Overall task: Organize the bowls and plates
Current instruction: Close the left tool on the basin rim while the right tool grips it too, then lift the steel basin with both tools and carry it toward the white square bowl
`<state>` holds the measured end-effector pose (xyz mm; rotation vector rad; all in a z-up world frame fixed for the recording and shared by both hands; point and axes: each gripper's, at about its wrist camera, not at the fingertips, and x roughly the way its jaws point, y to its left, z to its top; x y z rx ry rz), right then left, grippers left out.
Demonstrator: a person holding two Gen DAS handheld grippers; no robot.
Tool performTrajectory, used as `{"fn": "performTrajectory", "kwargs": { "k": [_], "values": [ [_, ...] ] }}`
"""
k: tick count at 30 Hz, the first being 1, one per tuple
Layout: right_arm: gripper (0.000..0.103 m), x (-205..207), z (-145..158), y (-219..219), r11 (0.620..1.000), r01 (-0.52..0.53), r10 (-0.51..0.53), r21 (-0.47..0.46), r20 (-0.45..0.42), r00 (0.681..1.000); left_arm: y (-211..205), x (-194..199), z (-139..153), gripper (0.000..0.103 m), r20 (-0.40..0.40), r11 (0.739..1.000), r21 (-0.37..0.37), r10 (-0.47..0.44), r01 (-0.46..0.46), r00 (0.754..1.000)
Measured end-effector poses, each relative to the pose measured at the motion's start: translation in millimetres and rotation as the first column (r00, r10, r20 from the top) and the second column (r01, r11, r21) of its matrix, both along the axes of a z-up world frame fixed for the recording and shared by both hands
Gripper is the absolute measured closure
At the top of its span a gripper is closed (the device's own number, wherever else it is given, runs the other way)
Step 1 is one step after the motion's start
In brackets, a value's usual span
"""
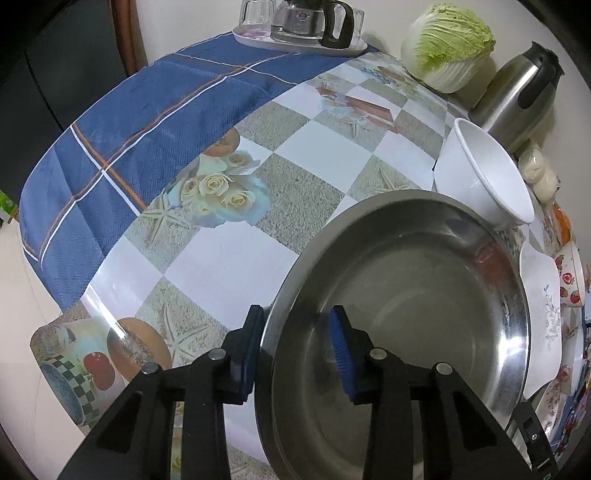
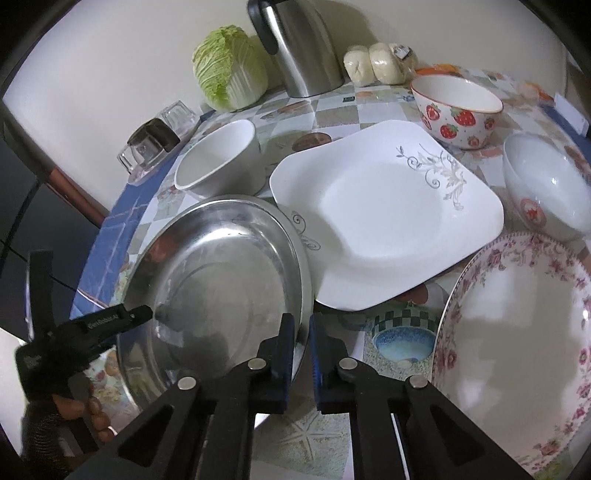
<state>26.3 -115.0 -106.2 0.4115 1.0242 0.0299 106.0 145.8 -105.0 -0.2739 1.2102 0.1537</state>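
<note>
Stainless steel pan (image 1: 399, 295) sits on the desk (image 1: 221, 258), which carries a checkered printed cover with a blue plaid cloth (image 1: 129, 129) over its far-left part. Both grippers work the pan's rim from opposite sides.

Left gripper (image 1: 297, 343): fingers straddle the near-left rim, one pad outside, one inside the pan. Outer pad lies against the rim; inner blue pad stands clear of the wall, so no pinch yet.

Right gripper (image 2: 301, 354): fingers pressed onto the pan's right rim, thin edge clamped between the blue pads. The person's hand (image 2: 85, 406) on the left gripper's handle shows at lower left of the right wrist view.

Around the pan:
- white bowl (image 2: 218, 158) just behind it, leaning on its side
- square white plate (image 2: 388, 218) with grey floral print, to the right, its left corner tucked behind the pan's rim
- strawberry bowl (image 2: 458, 107) behind that plate
- pale bowl (image 2: 546, 188) with a pink motif further right
- round floral-rimmed plate (image 2: 517, 350) at near right

Back edge of the desk: napa cabbage (image 2: 231, 66), steel thermal jug (image 2: 299, 44), bagged buns (image 2: 373, 64), glass coffee pot (image 1: 310, 22) on a tray with upturned glasses.
</note>
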Motion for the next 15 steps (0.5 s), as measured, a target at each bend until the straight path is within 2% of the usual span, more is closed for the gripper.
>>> {"fn": "performTrajectory", "kwargs": {
  "k": [3,15],
  "values": [
    [0.094,-1,-5,-9,0.997,0.019,-0.017,0.072,-0.022,1.0,1,-1,1,0.067,-0.002,1.0,0.001,0.009,-0.009,1.0],
    [0.093,2,-15,-13,0.987,0.032,-0.024,0.156,-0.051,0.998,6,-1,1,0.067,0.002,1.0,0.009,0.022,-0.022,1.0]
  ]
}}
